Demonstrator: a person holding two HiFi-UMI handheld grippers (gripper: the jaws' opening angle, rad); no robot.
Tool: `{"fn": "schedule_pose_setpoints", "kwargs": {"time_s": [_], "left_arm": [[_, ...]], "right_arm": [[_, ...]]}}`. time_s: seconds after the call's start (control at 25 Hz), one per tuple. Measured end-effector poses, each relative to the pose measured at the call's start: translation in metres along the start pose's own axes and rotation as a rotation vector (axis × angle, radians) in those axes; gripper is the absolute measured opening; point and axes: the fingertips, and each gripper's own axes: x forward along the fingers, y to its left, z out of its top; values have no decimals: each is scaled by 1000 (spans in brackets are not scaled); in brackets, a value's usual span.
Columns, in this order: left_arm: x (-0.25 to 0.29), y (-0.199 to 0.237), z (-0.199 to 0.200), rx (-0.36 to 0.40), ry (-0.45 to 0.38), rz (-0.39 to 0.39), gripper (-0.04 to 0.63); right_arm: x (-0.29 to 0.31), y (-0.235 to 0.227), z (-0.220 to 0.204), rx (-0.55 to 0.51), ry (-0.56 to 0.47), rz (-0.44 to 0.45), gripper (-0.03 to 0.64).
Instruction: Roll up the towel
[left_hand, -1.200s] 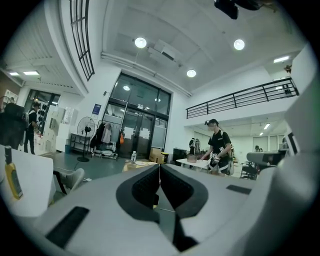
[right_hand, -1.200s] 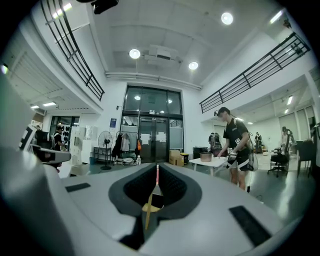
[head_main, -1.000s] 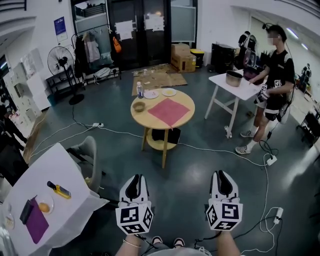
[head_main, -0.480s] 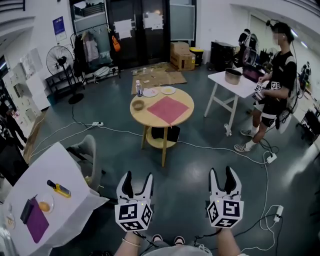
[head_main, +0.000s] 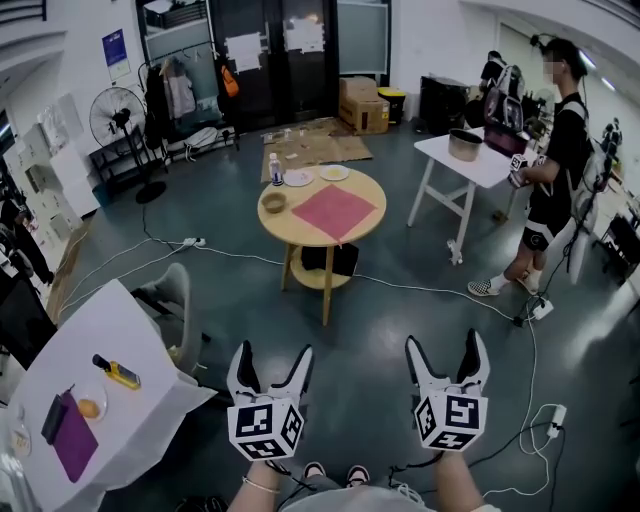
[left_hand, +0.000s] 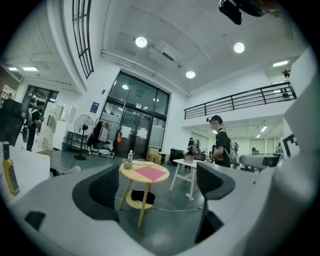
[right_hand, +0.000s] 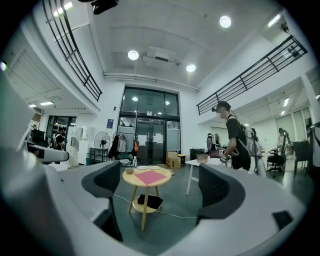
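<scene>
On the white desk (head_main: 110, 330) at the lower left lie four things. These are one purple cloth (head_main: 73, 450) at the near edge, one dark flat object (head_main: 54, 422) just beside it, one orange thing (head_main: 89, 409) on a small dish, and one yellow and black tool (head_main: 118, 372) nearer the right edge.

One round wooden table (head_main: 290, 226) stands in the middle of the room. It carries one pink towel (head_main: 334, 211), lying flat and unrolled on its right half. One bowl (head_main: 274, 202) is at its left edge. One bottle (head_main: 276, 168) and two plates, the left plate (head_main: 298, 178) and the right plate (head_main: 334, 172), are at its far edge.

At the right, one white table (head_main: 470, 168) carries one dark pot (head_main: 466, 150), and one person (head_main: 555, 150) stands beside it.

There are two grippers, both well apart from the round table. The left gripper (head_main: 270, 358) has its jaws spread wide. They have just been opening, and nothing is between them. The right gripper (head_main: 447, 350) is the same: jaws released, just opened, holding and touching nothing.

Each gripper's cube shows black and white square markers. The blue poster (head_main: 114, 47) on the far wall carries print too small to read.
</scene>
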Motion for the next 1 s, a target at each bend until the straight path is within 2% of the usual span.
{"fn": "schedule_pose_setpoints", "kwargs": {"time_s": [0.32, 0.64, 1.0], "left_arm": [[-8, -6, -1, 12, -13, 30, 488], [-9, -15, -2, 38, -17, 91, 488], [2, -24, -7, 45, -14, 123, 488]], "right_arm": [[-4, -11, -1, -2, -6, -1, 561], [2, -36, -12, 58, 1, 14, 569], [11, -74, -33, 100, 43, -15, 569]]}}
